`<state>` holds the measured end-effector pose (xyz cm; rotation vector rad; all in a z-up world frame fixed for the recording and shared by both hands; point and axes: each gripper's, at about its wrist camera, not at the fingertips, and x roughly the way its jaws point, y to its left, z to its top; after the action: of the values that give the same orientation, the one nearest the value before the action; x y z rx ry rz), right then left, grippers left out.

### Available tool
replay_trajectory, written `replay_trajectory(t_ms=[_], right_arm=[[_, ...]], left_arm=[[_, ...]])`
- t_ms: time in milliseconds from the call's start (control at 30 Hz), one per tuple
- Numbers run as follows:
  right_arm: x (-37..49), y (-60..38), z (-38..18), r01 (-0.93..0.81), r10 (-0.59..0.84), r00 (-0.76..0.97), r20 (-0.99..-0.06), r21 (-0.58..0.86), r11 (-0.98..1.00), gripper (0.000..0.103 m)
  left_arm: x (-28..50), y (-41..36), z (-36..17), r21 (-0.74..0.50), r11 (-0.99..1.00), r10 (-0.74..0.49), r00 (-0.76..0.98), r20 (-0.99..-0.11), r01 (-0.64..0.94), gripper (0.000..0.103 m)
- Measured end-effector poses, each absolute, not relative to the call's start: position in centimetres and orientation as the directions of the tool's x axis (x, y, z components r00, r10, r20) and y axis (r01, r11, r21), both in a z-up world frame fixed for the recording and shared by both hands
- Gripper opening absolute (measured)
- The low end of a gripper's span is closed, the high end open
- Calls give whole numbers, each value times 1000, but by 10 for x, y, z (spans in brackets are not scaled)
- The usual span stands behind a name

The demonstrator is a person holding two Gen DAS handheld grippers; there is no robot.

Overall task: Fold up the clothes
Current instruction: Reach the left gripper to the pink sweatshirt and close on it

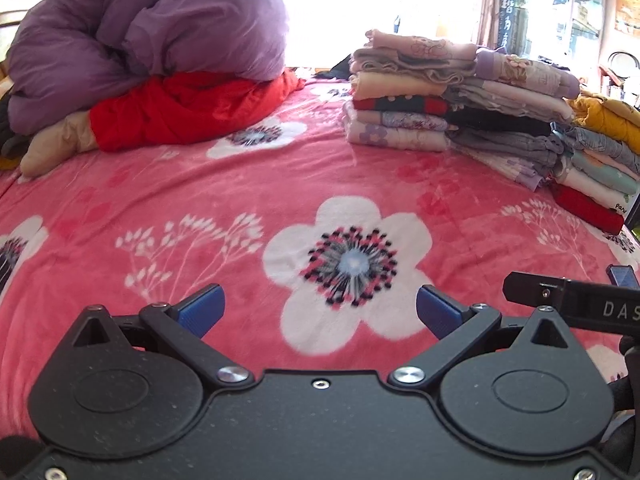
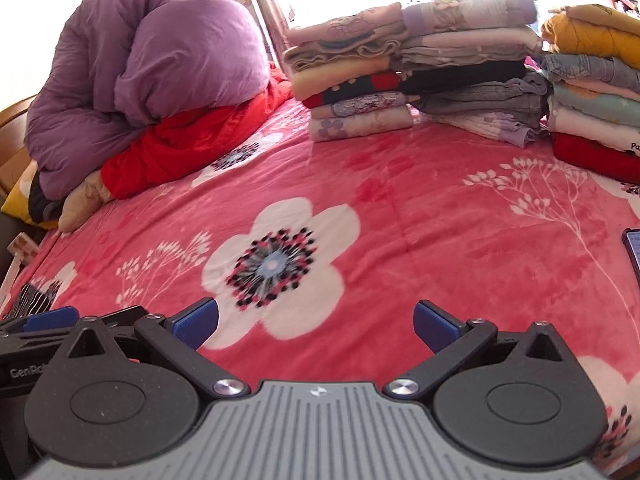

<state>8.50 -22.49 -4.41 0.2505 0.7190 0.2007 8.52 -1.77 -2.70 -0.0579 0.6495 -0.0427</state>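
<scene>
Left wrist view: my left gripper point(image 1: 320, 312) hovers over the pink floral blanket point(image 1: 200, 200), jaws spread wide, nothing between them. Folded clothes point(image 1: 460, 108) sit stacked far right; a purple jacket point(image 1: 152, 28) lies heaped on a red garment point(image 1: 192, 108) far left.

Right wrist view: my right gripper point(image 2: 316, 326) gapes too, empty. Stacks point(image 2: 440, 72) ahead-right, jacket point(image 2: 160, 68) left.

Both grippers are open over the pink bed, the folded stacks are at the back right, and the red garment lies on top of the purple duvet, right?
Not quite: the red garment lies under the purple duvet, as the right wrist view shows. The rest holds.
</scene>
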Motion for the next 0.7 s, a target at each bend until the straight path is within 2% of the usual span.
replay_trajectory(t_ms=[233,367,500,600,700], right_arm=[[135,-278,-68,-30,221,793,-567,326,945,103],[159,-307,-80,28,136,842,-523,295,955,103],[181,-334,-96,30,167,848,-502,361,932,103],[193,-345,-101,-6,215,857,-468,410,912,103],[202,-349,-97,-34,228,881,-415,425,905,103]], left_arm=[[152,-48,-23,-115,988,-155,742,-652,105,103],[183,-69,-19,-99,987,-163,764,-625,130,103],[221,-83,-16,-96,985,-172,777,-605,143,102],[254,-90,-6,-97,984,-178,807,-563,149,98],[290,-92,9,-107,982,-186,839,-511,153,85]])
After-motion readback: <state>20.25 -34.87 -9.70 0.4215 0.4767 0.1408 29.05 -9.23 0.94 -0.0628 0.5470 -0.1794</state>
